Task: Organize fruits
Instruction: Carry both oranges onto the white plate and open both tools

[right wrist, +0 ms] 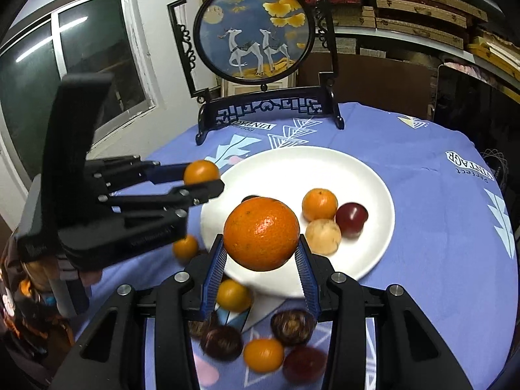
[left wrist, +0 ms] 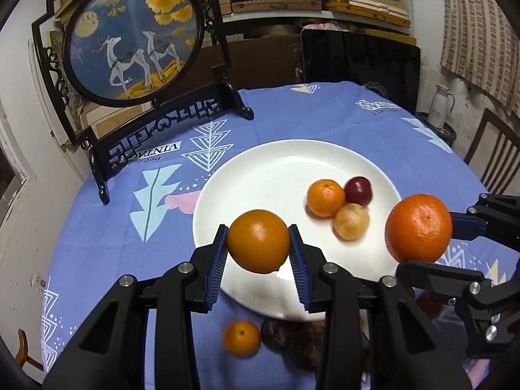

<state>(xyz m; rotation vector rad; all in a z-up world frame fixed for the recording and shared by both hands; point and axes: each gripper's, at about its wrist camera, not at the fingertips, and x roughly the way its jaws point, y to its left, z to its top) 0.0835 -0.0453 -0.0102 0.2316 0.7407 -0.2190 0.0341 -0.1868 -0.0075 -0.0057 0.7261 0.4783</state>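
Orange (left wrist: 258, 241) clamped between the left gripper (left wrist: 257, 243) pads, jaws closed to its width, fruit held clear above the near rim of the white plate (left wrist: 276, 165). Second orange (right wrist: 261, 233), bigger and rougher-skinned, pinched the same way in the right gripper (right wrist: 261, 253), jaws spread about as wide, also off the surface over the plate's near edge. Ahead of both jaw sets, on the plate: small mandarin (left wrist: 325, 197), dark red plum (left wrist: 357, 191) and pale yellowish fruit (left wrist: 351, 221), all three touching in a cluster. Below/behind the right jaws, loose on the blue tablecloth (right wrist: 422, 169): several small mandarins, dark brown round fruits and a reddish one, blurred. Far past the plate, round deer panel (right wrist: 254, 37) on a black stand.
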